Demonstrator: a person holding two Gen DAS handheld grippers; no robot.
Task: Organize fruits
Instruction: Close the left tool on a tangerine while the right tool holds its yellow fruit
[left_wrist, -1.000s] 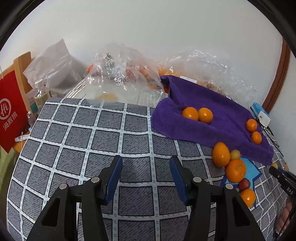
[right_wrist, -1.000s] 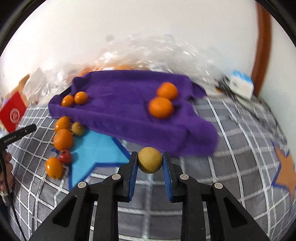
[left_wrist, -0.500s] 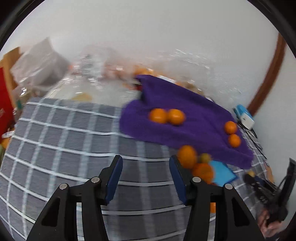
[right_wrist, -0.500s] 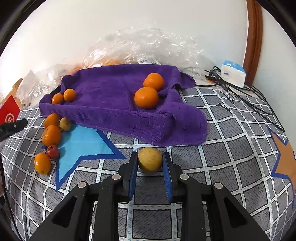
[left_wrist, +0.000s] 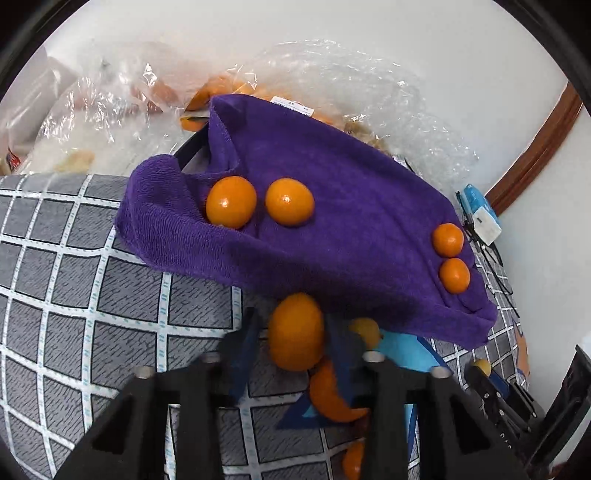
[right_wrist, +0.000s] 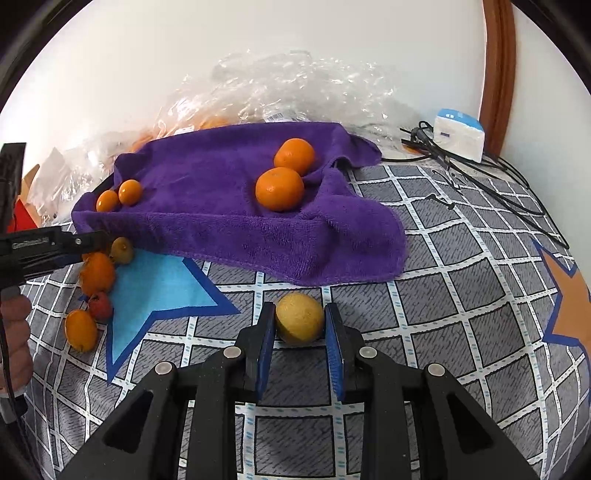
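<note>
Left gripper (left_wrist: 295, 338) fingers closing around the orange (left_wrist: 295, 332) just below the purple towel (left_wrist: 332, 206) edge (right gripper (right_wrist: 300, 321) pinches a yellow fruit (right_wrist: 300, 316)).

A towel (right_wrist: 229, 221) lies spread on the bed cover (right_wrist: 461, 295), with plastic bags (right_wrist: 288, 85) behind it against the wall. On the towel sit two oranges (right_wrist: 279, 188) touching near its right end and two small ones (right_wrist: 130, 192) side by side at its left end. Before the towel's left edge several fruits (right_wrist: 96, 273) cluster on the cover. A round fruit (right_wrist: 300, 316) lies before the towel's front edge. A box (right_wrist: 459, 134) and cables (right_wrist: 480, 173) lie far right.
</note>
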